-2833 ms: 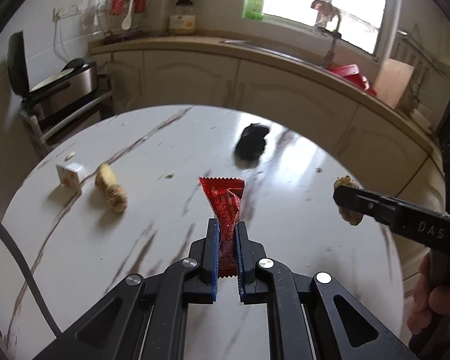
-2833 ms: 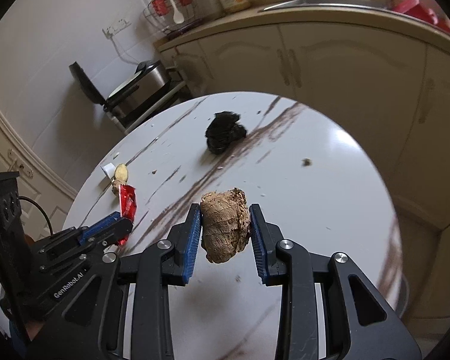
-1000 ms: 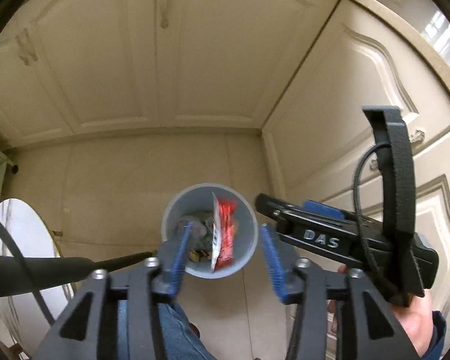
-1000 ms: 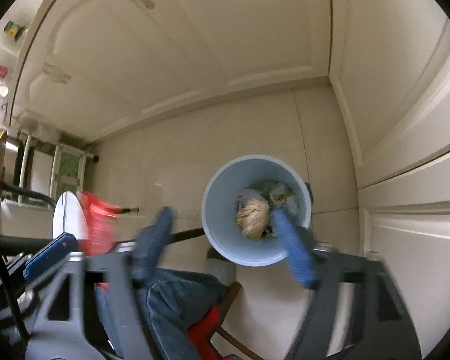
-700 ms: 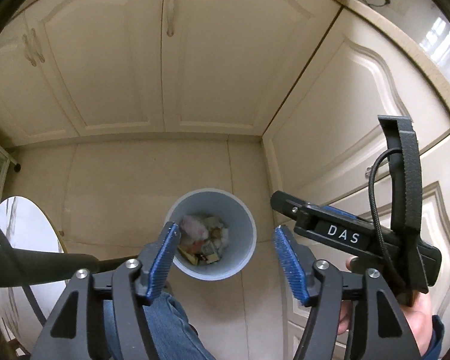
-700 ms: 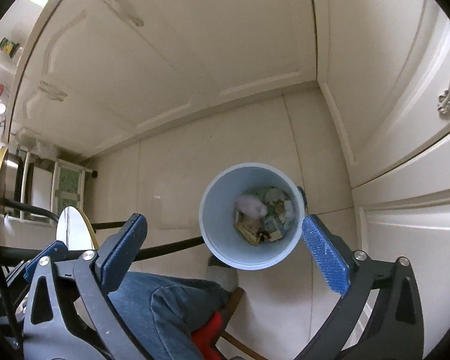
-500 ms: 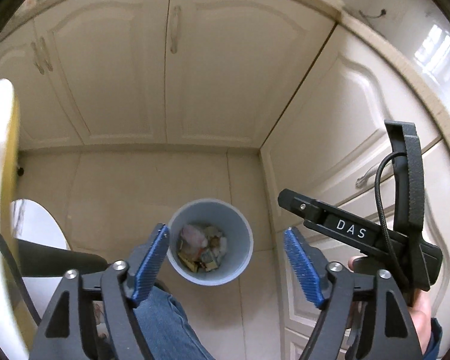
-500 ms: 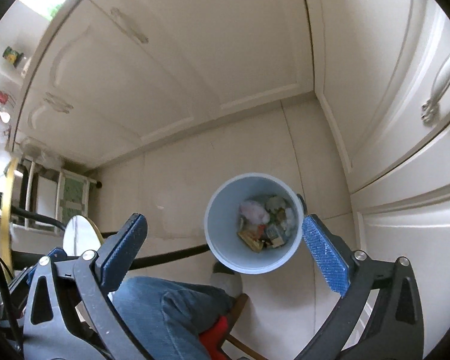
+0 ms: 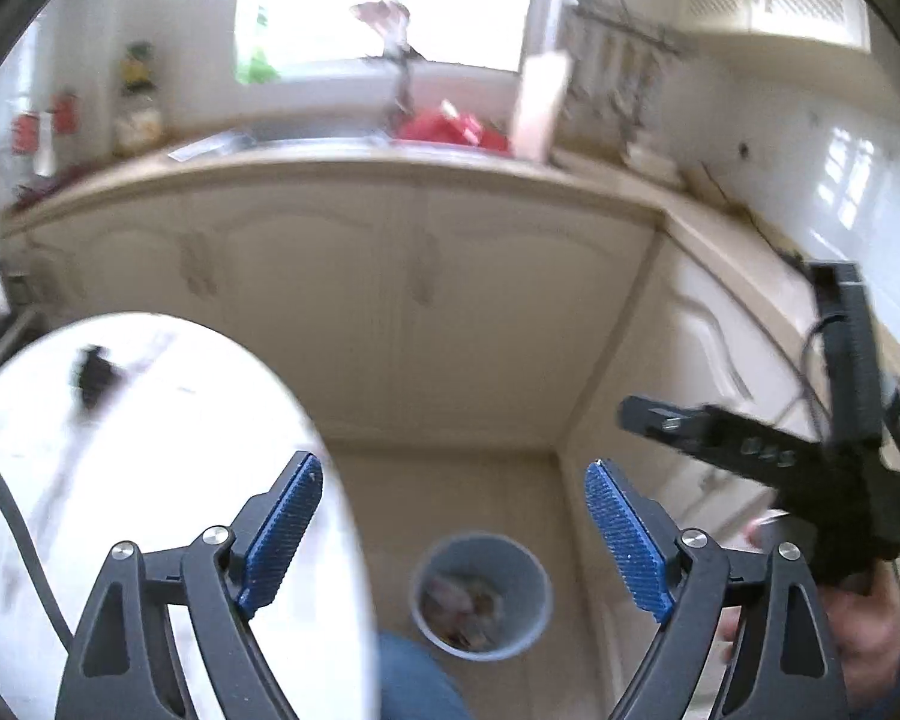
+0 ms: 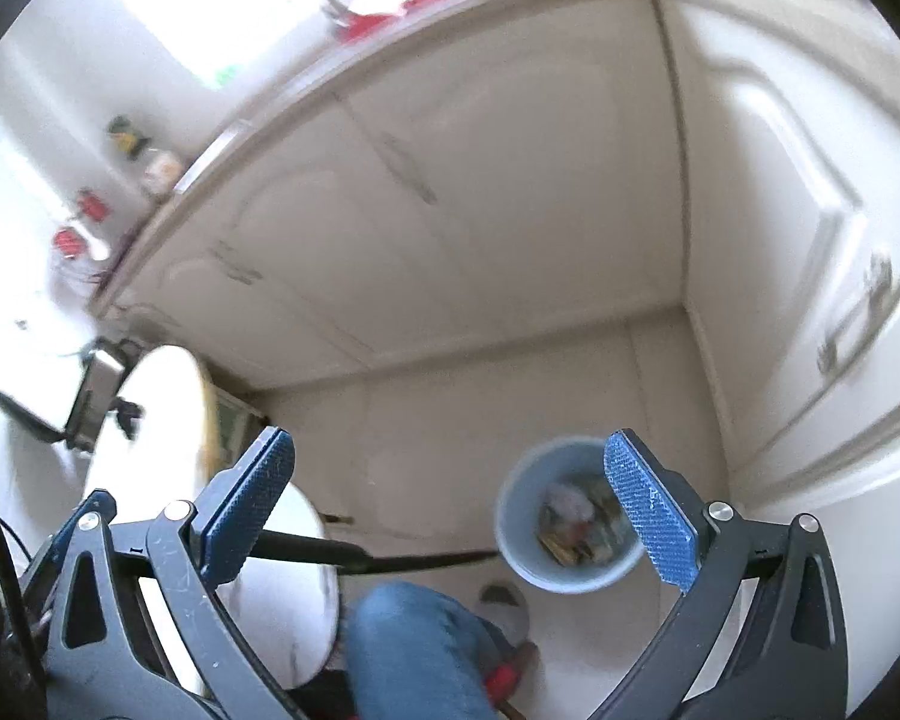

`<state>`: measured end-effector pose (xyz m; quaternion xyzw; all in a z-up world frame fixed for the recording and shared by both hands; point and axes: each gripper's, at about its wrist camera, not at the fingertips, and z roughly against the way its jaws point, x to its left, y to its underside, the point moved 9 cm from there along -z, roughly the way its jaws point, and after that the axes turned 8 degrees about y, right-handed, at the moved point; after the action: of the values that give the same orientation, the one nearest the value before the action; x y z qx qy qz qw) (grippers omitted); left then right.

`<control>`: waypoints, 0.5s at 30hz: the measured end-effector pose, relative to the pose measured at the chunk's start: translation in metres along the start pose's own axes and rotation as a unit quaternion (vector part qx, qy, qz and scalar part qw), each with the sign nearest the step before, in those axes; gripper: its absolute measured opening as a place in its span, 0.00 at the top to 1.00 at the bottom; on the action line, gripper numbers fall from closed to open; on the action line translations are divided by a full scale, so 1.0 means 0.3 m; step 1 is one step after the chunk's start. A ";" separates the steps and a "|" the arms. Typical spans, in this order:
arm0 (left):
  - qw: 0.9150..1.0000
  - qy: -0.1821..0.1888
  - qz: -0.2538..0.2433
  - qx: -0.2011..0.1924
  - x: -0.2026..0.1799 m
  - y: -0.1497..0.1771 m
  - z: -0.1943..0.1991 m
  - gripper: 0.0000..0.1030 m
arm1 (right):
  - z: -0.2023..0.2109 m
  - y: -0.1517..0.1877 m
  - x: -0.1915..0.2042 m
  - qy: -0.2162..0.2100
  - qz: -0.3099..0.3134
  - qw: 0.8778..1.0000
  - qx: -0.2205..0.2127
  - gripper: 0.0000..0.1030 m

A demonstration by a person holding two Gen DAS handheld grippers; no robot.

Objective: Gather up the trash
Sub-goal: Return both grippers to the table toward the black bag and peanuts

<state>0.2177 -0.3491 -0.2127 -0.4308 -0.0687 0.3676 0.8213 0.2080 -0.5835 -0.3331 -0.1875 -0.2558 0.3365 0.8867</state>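
Observation:
A grey-blue trash bin stands on the tiled floor by the cabinet corner, with mixed rubbish inside; the right wrist view has the bin low at the right. My left gripper hangs high above it, jaws still opening, nothing between the blue pads. My right gripper is wide open and empty too; its black body shows at the right of the left wrist view. A black crumpled scrap lies on the white round table.
Cream cabinets under a counter with a sink and red items fill the back. A person's jeans-clad knee and a hand are at the bottom. A black cable crosses the floor by the bin.
Both grippers rose from over the bin and tilted up, so counter, window and tabletop came into view. The red wrapper and brown lump dropped into the bin; both jaws widened.

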 end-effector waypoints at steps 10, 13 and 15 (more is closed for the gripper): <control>0.986 -0.126 0.067 -0.087 0.395 0.069 0.413 0.10 | 0.239 0.002 0.566 -0.084 0.114 0.987 -0.070 0.00; 0.977 -0.167 0.086 -0.101 0.485 0.126 0.526 0.10 | 0.268 0.055 0.747 -0.112 0.147 0.980 -0.075 0.00; 0.970 -0.194 0.098 -0.106 0.531 0.163 0.601 0.09 | 0.280 0.097 0.861 -0.126 0.170 0.974 -0.078 0.00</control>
<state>0.2285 -0.1074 -0.1705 -0.4405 -0.2230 0.5136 0.7018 0.3106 -0.3707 -0.1962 -0.2533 -0.3555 0.4825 0.7593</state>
